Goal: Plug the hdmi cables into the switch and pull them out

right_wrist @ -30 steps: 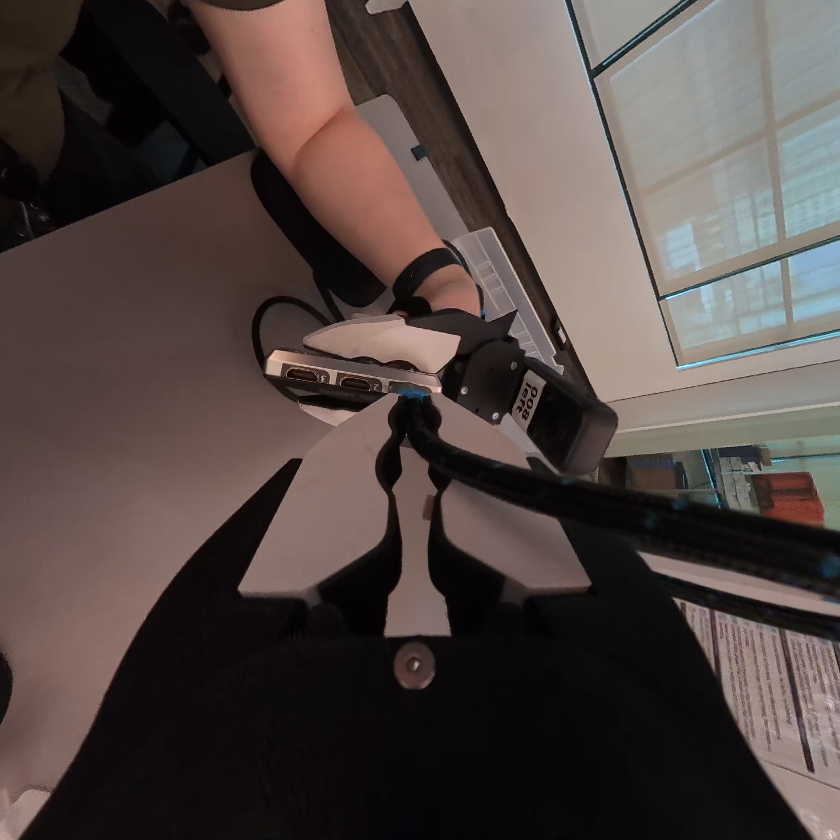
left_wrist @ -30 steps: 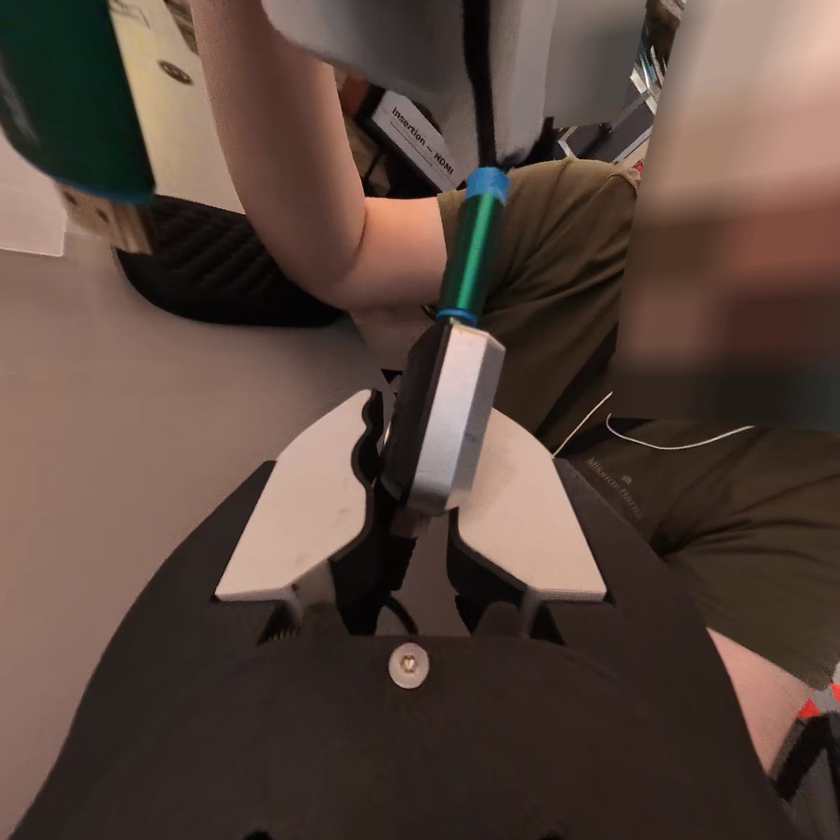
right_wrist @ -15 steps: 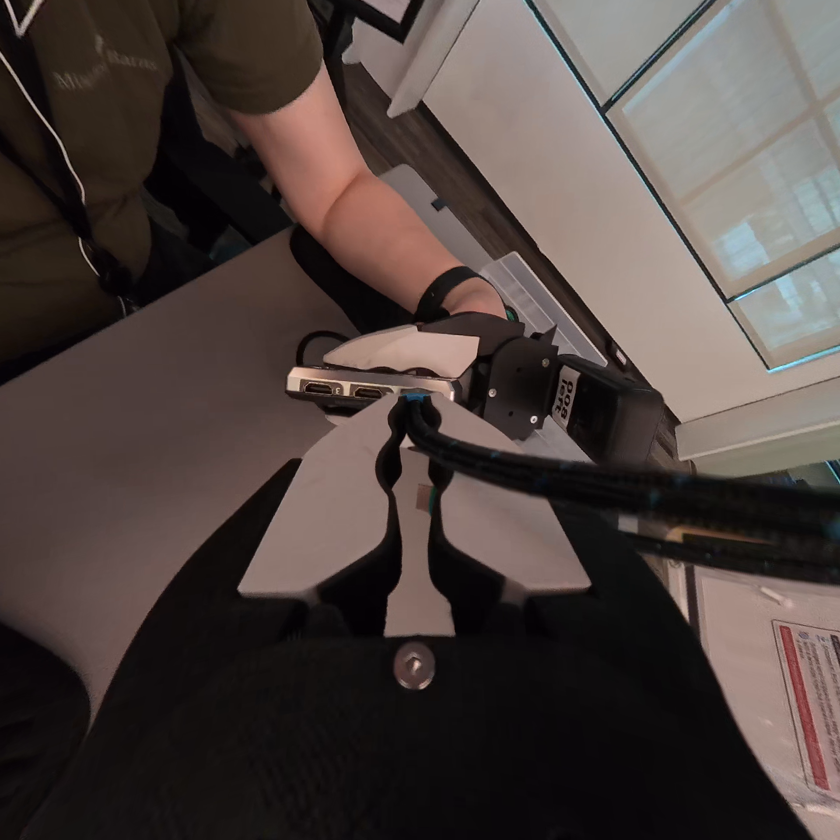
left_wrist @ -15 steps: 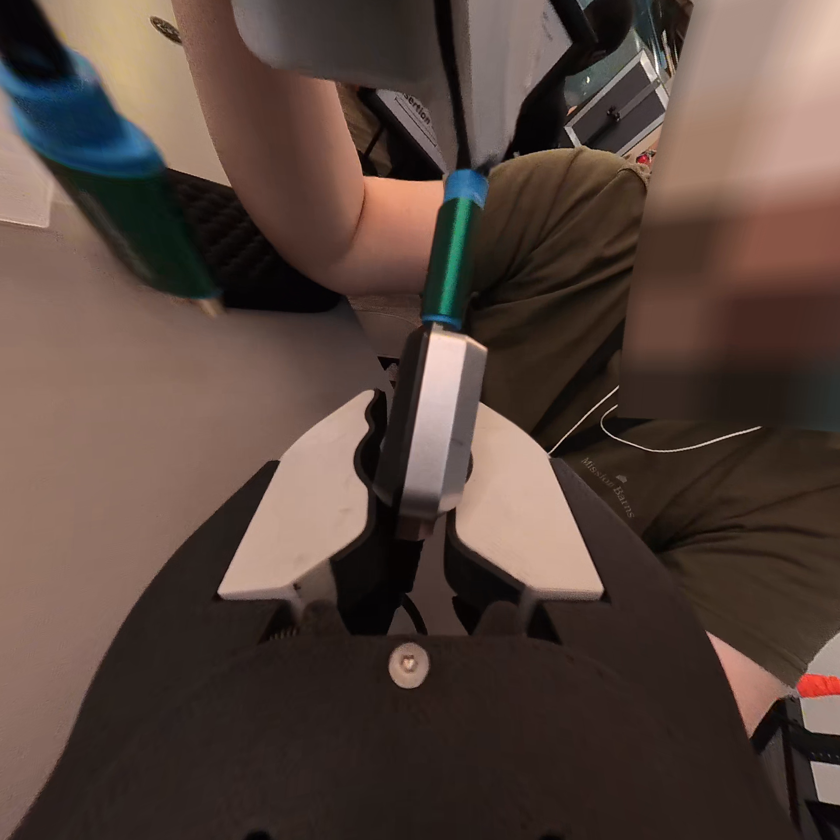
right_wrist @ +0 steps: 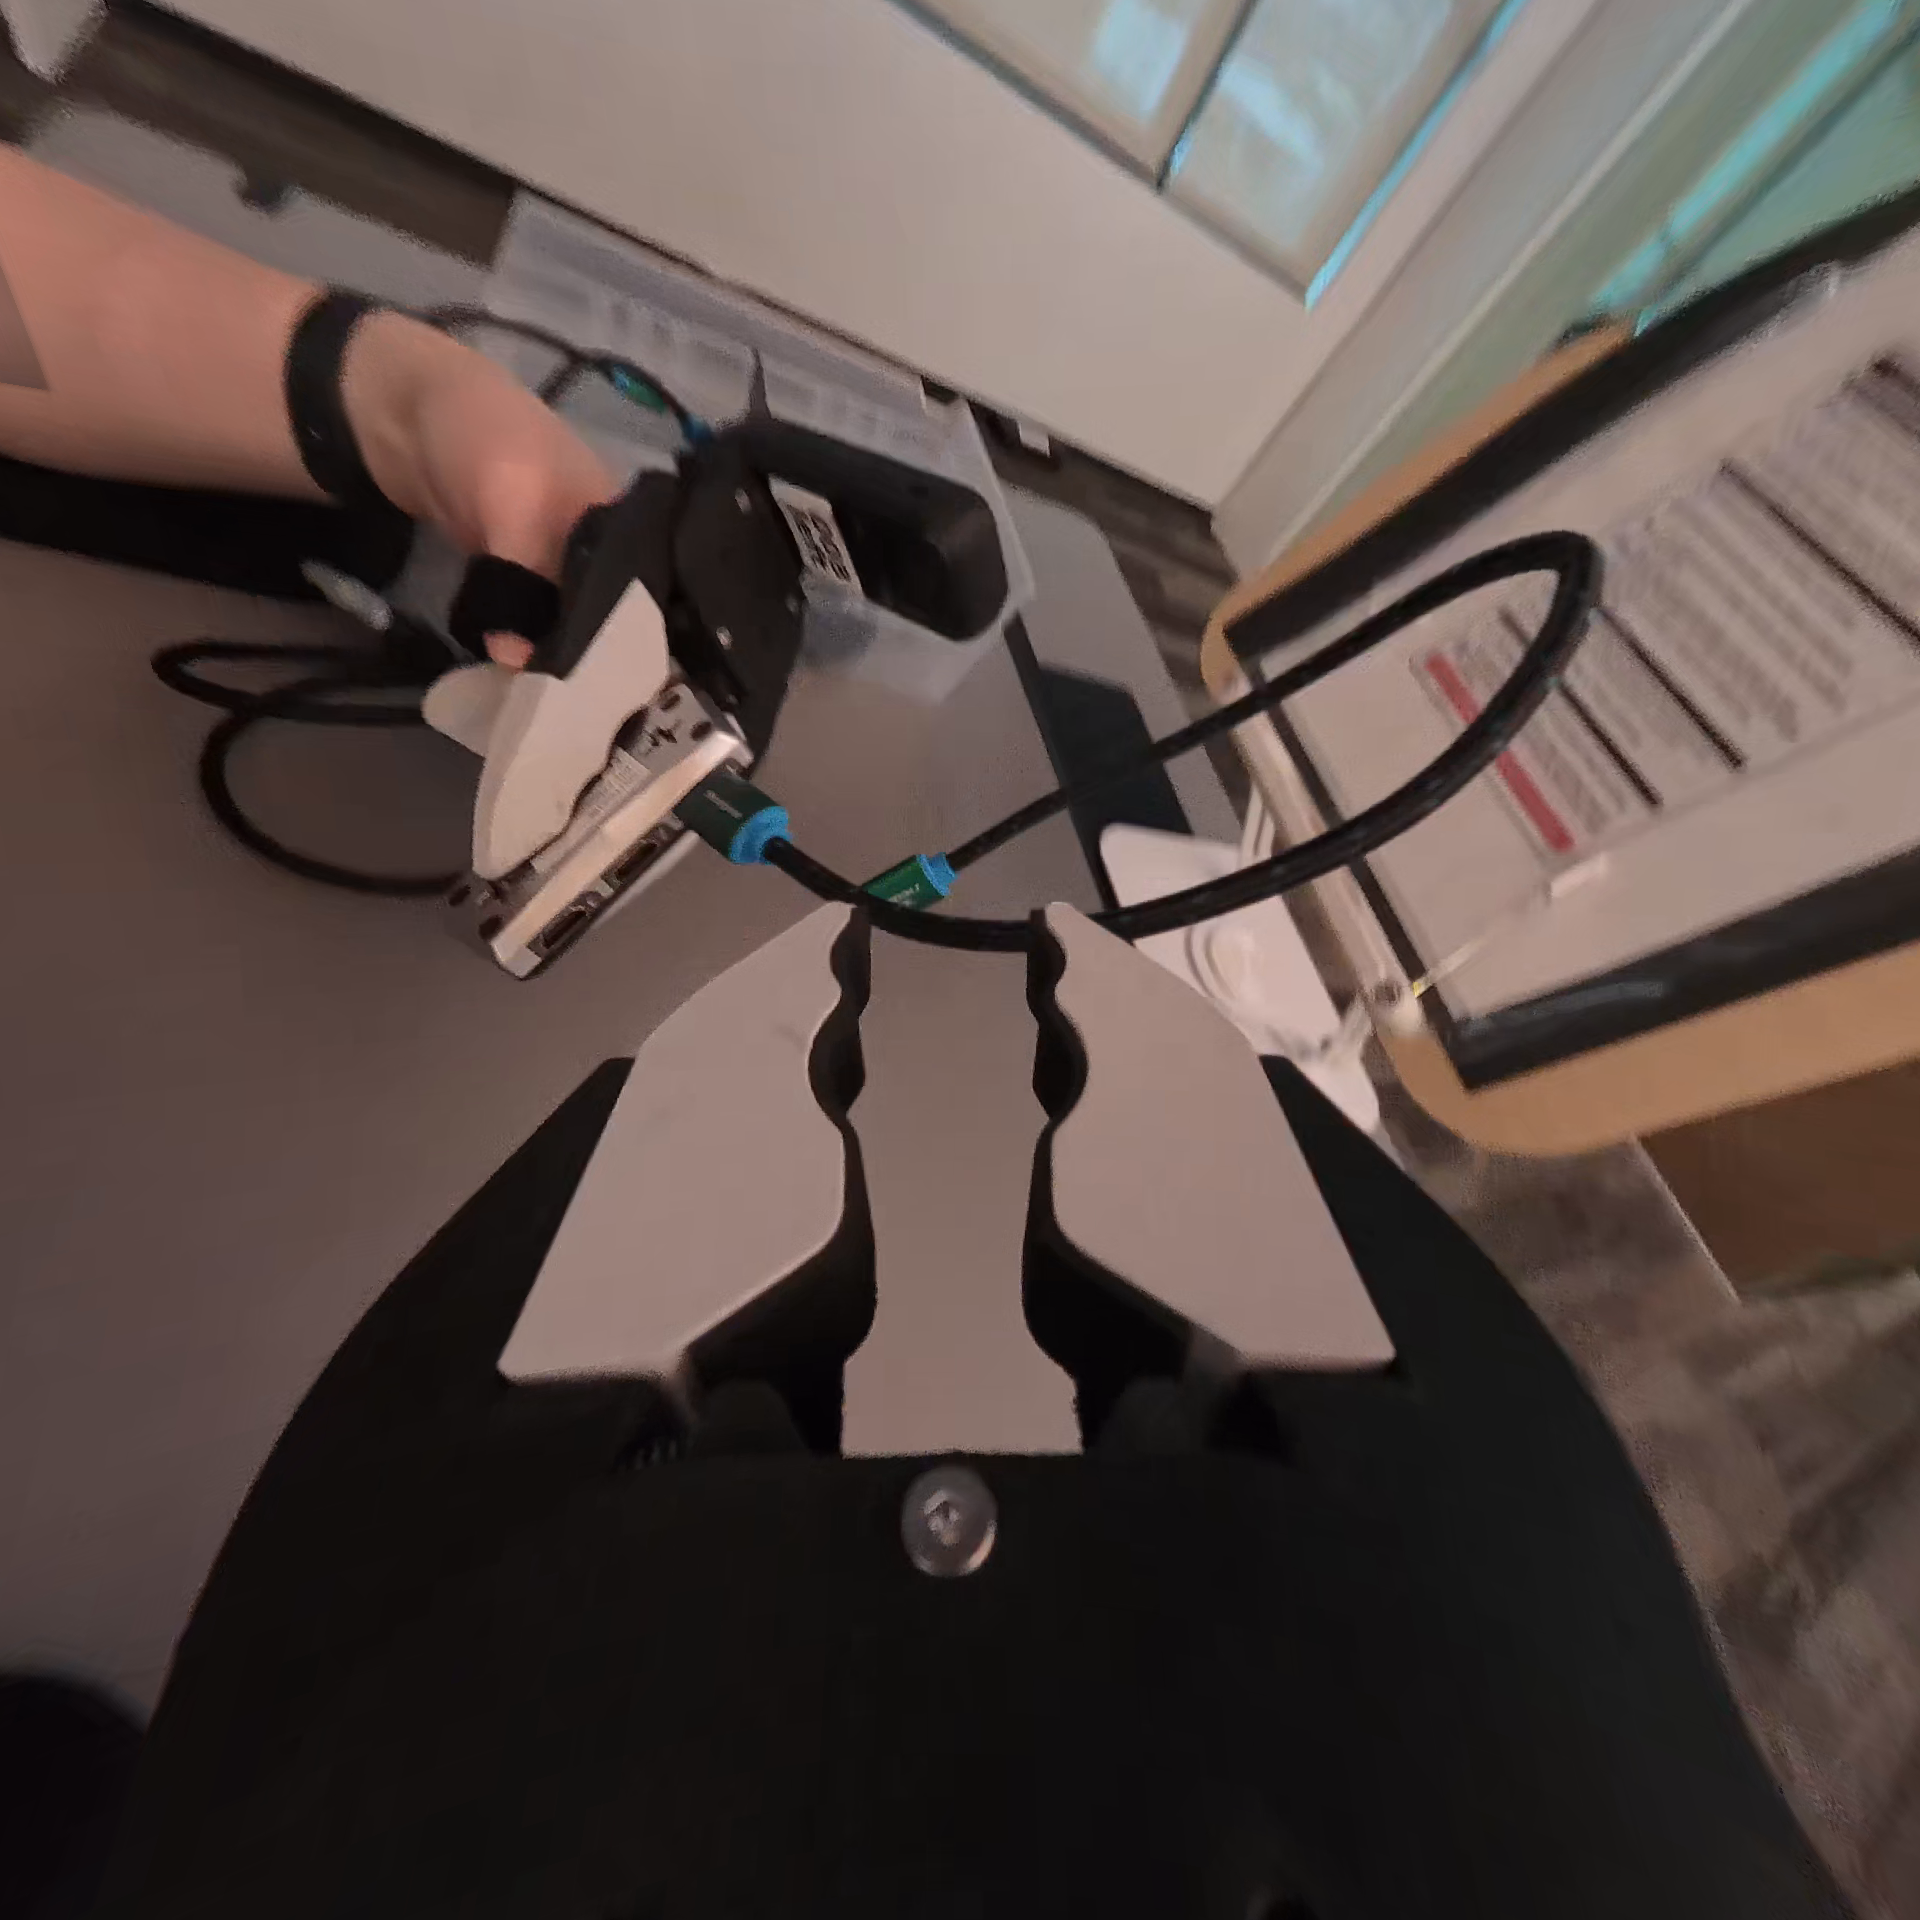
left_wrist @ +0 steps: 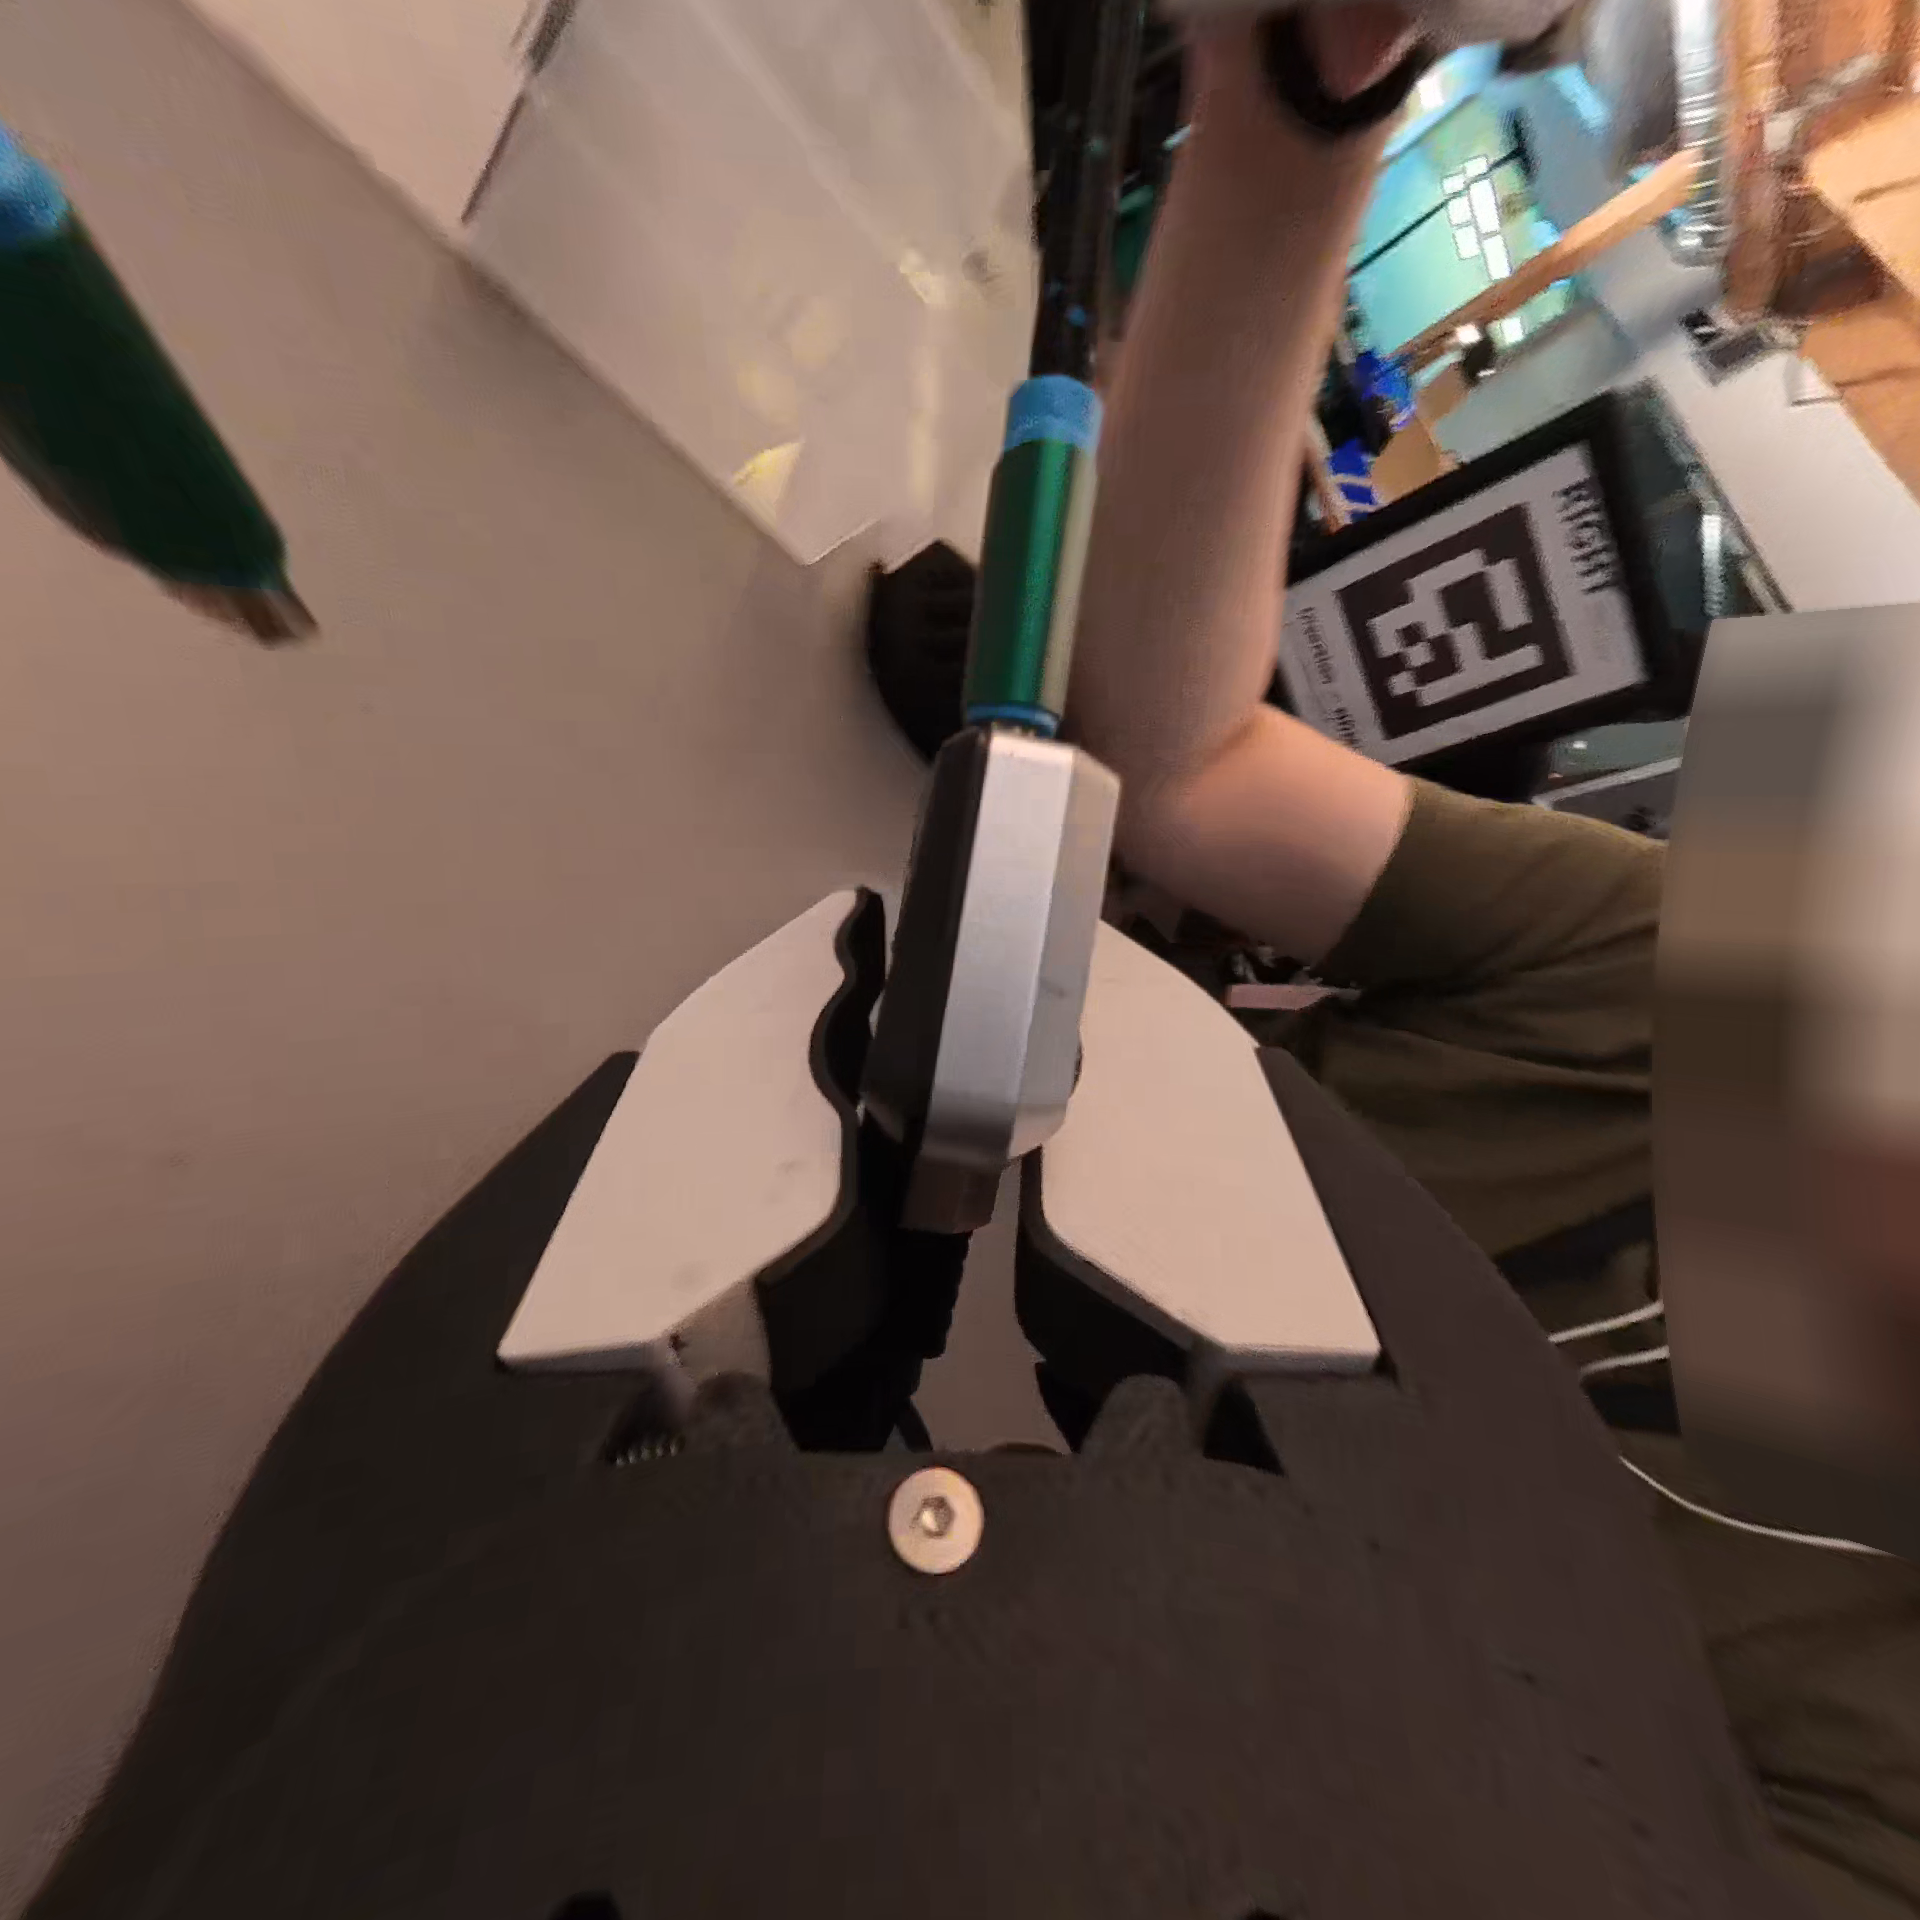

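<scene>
My left gripper is shut on the silver HDMI switch and holds it above the table. One green HDMI plug with a blue collar sits in the switch's far end. A second green plug hangs loose and blurred at the upper left. In the right wrist view the switch shows in the left gripper's fingers, with the plug in it. My right gripper is open and empty. The black cable runs just past its tips, and the loose plug lies close by.
The grey table lies below. The switch's own black lead coils on it. A clear plastic box stands behind the left gripper. A wood-framed board with printed sheets is at the right. A person's arm is near the switch.
My right gripper has opened, let go of the cable at the plug and drawn back from the switch. The plug stays in the switch. The left gripper has tilted with the switch.
</scene>
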### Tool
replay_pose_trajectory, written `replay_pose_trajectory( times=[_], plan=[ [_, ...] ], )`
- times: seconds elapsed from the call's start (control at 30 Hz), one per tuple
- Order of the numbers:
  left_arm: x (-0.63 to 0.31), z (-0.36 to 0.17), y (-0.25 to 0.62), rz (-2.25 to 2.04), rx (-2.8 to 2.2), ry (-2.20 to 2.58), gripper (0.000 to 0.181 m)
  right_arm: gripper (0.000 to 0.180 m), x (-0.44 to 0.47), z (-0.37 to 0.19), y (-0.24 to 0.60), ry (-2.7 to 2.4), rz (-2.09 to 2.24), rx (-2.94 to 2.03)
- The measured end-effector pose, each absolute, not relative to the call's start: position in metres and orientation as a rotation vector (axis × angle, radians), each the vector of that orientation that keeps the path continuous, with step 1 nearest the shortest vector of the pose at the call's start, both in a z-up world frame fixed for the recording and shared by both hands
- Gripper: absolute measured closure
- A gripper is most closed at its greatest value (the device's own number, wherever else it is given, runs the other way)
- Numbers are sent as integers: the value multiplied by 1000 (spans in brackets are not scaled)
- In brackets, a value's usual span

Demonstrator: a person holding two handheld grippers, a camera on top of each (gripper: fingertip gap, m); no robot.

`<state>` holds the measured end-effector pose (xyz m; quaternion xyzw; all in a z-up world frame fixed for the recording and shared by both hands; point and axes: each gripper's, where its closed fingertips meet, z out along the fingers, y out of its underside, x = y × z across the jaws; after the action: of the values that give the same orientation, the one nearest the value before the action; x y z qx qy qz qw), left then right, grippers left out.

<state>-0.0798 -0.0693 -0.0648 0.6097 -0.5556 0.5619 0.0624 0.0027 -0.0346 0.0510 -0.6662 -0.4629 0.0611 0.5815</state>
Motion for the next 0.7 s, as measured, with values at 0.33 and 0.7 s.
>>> replay_pose_trajectory(
  times=[0.33, 0.7],
  plan=[
    [-71, -140, -65, 1398, 2000, -1496, 155, 151, 15, 36, -33, -1122, 41, -1653],
    [-67, -145, -38, 1309, 2190, -1352, 146, 152, 18, 14, -27, -1170, 26, -1737]
  ],
)
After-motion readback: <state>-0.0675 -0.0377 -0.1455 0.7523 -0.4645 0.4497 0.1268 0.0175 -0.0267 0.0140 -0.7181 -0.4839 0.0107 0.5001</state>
